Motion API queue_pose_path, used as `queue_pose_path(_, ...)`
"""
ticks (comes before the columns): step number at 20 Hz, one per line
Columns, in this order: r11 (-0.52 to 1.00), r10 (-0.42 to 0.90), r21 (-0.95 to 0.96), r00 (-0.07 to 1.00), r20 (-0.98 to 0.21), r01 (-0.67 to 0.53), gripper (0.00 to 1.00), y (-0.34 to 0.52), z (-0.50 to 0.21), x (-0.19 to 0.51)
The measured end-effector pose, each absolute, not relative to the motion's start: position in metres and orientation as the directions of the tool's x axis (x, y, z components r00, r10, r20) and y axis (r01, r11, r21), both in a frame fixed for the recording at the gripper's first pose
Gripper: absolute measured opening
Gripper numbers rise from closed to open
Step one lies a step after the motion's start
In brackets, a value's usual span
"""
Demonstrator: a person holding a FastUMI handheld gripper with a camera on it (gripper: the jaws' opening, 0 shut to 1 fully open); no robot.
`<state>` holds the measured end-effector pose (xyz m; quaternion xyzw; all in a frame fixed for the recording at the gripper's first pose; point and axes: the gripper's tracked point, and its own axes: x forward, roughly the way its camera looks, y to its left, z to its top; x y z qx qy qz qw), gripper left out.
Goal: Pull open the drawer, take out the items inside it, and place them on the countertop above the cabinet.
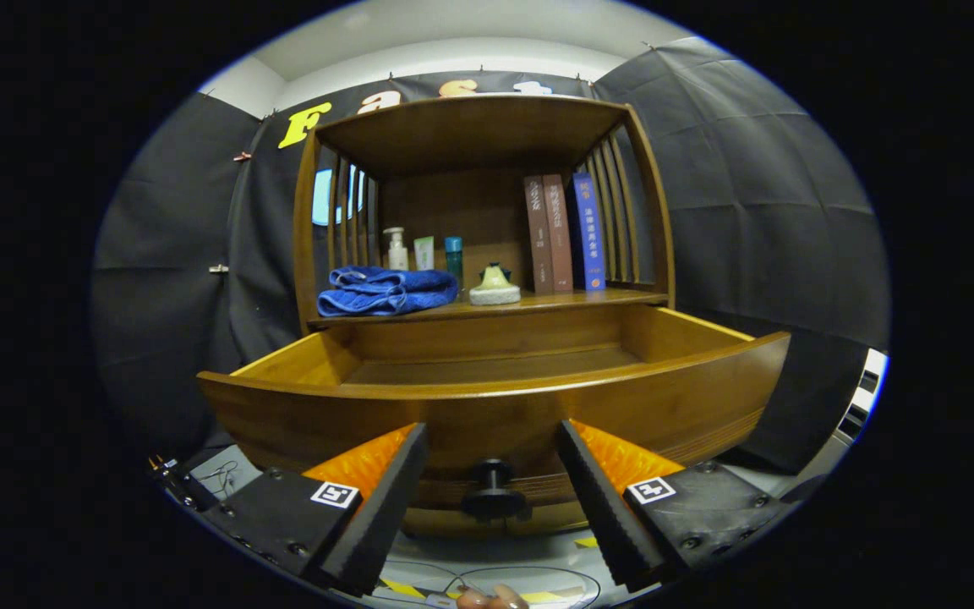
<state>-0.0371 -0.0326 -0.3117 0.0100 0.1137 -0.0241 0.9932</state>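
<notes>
The wooden drawer (487,406) of the cabinet stands pulled out toward me, and what I see of its inside floor is bare wood. Its dark round knob (494,492) sits on the drawer front, between my fingers. My gripper (492,444) is open, a finger on each side of the knob without touching it. On the countertop (588,298) above the drawer lie a folded blue towel (385,291) and a small cream ornament (495,288). The drawer's near part is hidden behind its front panel.
At the back of the countertop stand a pump bottle (396,250), a pale tube (424,253), a teal bottle (453,256) and three upright books (564,233). A shelf roof (470,127) and slatted sides enclose the countertop. A person's fingertips (491,599) show below.
</notes>
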Motion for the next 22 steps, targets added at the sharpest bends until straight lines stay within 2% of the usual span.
queue_pose_path(8, 0.998, -0.055, -0.002, 0.97, -0.235, 0.056, 0.99, -0.032, -0.311, -0.014)
queue_pose_path(22, 0.998, -0.057, -0.007, 0.975, -0.215, 0.057, 0.99, -0.036, -0.317, 0.097)
